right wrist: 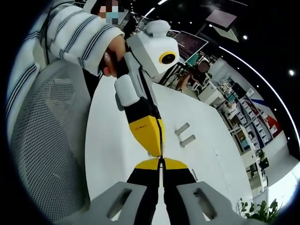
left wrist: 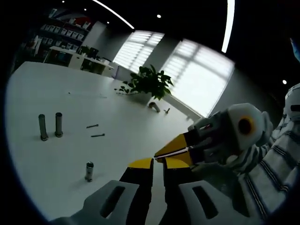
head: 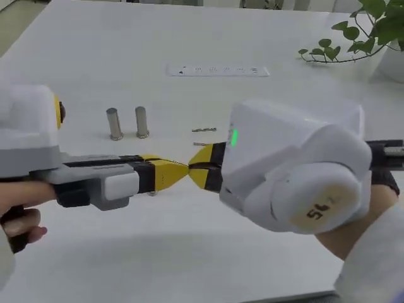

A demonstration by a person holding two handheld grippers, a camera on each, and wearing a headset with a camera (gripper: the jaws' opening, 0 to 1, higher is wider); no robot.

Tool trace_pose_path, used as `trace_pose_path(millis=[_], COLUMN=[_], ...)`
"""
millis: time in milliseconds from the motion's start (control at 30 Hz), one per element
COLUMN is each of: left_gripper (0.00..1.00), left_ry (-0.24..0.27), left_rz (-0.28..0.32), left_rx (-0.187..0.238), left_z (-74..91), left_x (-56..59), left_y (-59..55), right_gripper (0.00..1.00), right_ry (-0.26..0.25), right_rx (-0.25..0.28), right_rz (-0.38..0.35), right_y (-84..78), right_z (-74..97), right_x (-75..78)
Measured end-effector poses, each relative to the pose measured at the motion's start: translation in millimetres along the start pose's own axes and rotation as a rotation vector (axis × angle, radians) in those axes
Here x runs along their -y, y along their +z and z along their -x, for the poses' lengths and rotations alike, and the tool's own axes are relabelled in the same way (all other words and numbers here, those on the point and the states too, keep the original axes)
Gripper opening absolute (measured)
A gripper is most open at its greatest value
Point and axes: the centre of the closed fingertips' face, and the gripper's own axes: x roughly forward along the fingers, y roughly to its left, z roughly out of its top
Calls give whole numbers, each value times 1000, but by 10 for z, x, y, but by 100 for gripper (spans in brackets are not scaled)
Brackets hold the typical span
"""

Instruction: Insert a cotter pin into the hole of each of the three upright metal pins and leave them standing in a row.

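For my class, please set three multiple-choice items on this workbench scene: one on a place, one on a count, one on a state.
1. In the head view, where is the plant? A) far right of the table B) near left corner C) middle
2. How many metal pins stand upright in the left gripper view? A) one B) three C) five
3. How are the left gripper and right gripper? A) wide open B) fingers closed, tips meeting C) lying flat

Key: 1 A, its leaves sit at that edge; 2 B, two together, one apart; 3 B, both gripper views show it.
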Motion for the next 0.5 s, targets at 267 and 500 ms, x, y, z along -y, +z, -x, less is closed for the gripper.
trace_pose_path(millis=[267,500], left_gripper=[0,0], left_ry=[-12,-28], left_rz=[5,25], left_rx=[-6,-18], left_z=[-34,-39], left_x=[65,99], left_y=[11,0], right_gripper=[0,0], right_ry=[-8,-24], right_rx=[-1,5], right_rz=[0,-10], right_y=[8,0], right_z=[66,104], right_x=[-43,-66])
